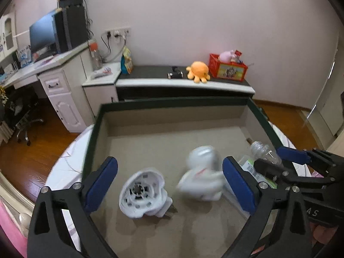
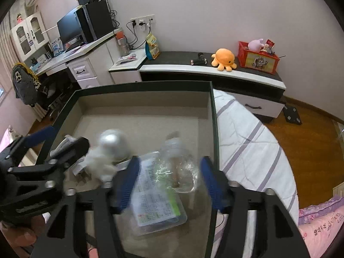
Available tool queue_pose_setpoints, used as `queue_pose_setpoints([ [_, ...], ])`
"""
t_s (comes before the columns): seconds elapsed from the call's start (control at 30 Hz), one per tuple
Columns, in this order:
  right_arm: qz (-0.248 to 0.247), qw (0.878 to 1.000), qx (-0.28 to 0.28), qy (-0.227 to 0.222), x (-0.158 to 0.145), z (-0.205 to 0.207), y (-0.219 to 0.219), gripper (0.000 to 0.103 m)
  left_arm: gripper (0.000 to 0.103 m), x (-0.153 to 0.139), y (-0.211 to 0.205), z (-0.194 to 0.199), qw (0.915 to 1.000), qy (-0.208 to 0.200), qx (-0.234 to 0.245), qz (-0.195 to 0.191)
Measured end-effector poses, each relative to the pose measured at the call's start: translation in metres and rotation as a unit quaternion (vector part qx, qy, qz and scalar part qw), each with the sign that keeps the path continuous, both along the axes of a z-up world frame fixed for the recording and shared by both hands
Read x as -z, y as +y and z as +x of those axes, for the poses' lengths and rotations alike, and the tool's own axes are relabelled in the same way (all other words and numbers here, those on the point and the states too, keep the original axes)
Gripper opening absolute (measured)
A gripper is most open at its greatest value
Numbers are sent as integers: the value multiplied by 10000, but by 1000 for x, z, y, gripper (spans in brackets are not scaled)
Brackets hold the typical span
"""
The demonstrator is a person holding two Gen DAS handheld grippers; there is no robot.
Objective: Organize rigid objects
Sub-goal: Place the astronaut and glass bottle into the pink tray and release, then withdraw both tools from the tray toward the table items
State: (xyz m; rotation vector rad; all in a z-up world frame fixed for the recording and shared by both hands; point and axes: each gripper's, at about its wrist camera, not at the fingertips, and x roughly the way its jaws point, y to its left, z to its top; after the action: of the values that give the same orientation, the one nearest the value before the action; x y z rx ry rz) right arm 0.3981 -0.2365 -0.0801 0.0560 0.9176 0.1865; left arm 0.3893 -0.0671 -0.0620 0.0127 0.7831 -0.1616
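A dark-rimmed cardboard box [image 1: 92, 133] lies open on the bed. Inside lie a white round plastic part [image 1: 143, 193], a blurred white figure [image 1: 202, 172], a crumpled clear plastic bottle [image 2: 178, 167] and a clear flat pack with a printed label [image 2: 154, 200]. My left gripper [image 1: 169, 187] is open above the box, its fingers to either side of the white part and the figure. My right gripper [image 2: 167, 182] is open over the bottle and the pack. The right gripper also shows in the left wrist view [image 1: 279, 161], near the bottle [image 1: 264, 150].
The box [image 2: 212, 129] rests on a white striped bedsheet [image 2: 253, 146]. Beyond stands a low cabinet [image 1: 185, 83] with an orange plush octopus [image 1: 197, 71], a red crate [image 1: 228, 66] and a small black object [image 1: 175, 74]. A desk with a monitor [image 1: 43, 34] stands at left.
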Motion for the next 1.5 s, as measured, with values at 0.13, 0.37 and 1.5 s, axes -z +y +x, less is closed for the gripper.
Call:
queue_pose_setpoints([
  [0.13, 340, 9993, 18, -122, -10, -13, -5, 89, 103, -16, 17, -19, 9996, -224, -141, -127],
  [0.37, 438, 9973, 298, -514, -35, -52, -9, 103, 103, -48, 39, -82, 9969, -689, -331, -179],
  [1.5, -66, 9776, 1099, -1795, -66, -282, -1, 103, 103, -63, 52, -276, 9929, -990, -580, -309],
])
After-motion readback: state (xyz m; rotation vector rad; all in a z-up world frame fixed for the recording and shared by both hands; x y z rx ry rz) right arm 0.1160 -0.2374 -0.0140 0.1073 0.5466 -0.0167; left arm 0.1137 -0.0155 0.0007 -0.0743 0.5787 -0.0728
